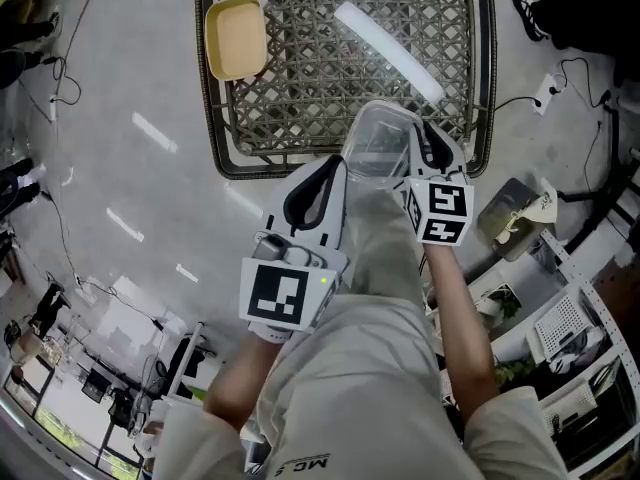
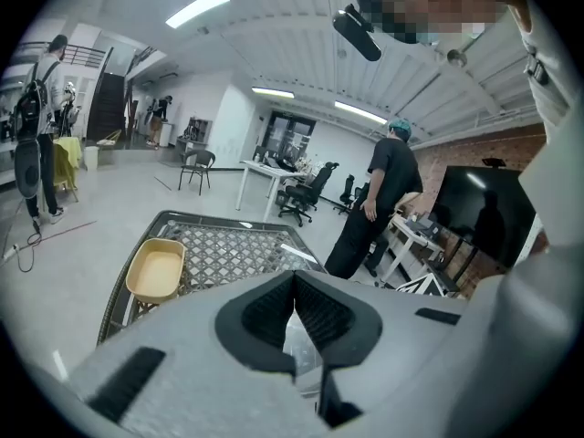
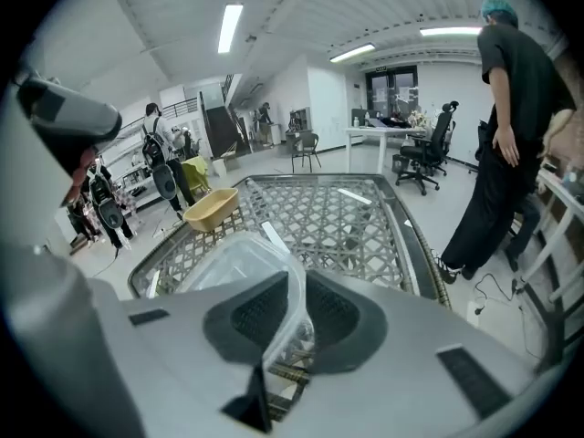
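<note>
My right gripper (image 1: 418, 146) (image 3: 290, 322) is shut on the rim of a clear plastic container (image 1: 380, 138) (image 3: 239, 265), holding it above the near edge of a dark lattice-topped table (image 1: 300, 88) (image 3: 356, 217). My left gripper (image 1: 325, 183) (image 2: 294, 286) hangs just left of the container with its jaws closed tip to tip. Clear plastic shows through the gap behind those tips, but I see nothing pinched between them. A shallow yellow tray (image 1: 236, 38) (image 2: 157, 270) (image 3: 212, 209) lies on the table's far left corner.
A person in black (image 2: 379, 199) (image 3: 511, 135) stands at the table's right side, one shoe (image 1: 530, 13) near its corner. White shelving with clutter (image 1: 570, 328) lines the right. Cables (image 1: 575, 68) trail on the grey floor. Desks and office chairs (image 2: 301, 190) stand beyond.
</note>
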A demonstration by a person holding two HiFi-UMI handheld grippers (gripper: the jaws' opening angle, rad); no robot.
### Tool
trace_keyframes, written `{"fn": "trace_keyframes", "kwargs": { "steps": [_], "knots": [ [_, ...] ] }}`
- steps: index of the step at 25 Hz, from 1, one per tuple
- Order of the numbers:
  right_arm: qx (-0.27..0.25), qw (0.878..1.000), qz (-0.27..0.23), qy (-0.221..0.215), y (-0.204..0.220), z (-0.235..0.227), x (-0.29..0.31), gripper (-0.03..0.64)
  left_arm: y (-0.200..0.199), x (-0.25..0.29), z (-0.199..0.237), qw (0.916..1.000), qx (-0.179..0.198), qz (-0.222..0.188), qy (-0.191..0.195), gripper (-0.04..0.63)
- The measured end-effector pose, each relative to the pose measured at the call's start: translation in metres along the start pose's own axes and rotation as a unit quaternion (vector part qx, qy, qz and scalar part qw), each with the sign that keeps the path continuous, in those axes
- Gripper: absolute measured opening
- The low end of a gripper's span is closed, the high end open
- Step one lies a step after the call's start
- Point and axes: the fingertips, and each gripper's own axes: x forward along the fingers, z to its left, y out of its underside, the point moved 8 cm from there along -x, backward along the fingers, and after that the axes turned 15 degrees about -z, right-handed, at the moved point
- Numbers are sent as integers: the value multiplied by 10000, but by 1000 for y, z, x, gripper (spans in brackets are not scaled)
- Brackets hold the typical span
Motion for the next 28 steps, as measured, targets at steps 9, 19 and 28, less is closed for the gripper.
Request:
{"fn": "trace_keyframes", "kwargs": {
  "steps": [9, 19, 28],
  "knots": [
    [-155, 9976, -663, -112, -63, -6, -43, 76, -50, -3, -24, 9980, 414, -436, 180, 25],
    [-301, 9856, -1664, -90, -137, -10, -108, 76, -102, -25, -52, 9936, 645, -906, 211, 25],
    [-414, 9671, -2509, -37, -195, -17, -164, 77, -141, -47, -68, 9842, 1045, -1408, 230, 25]
  ]
}}
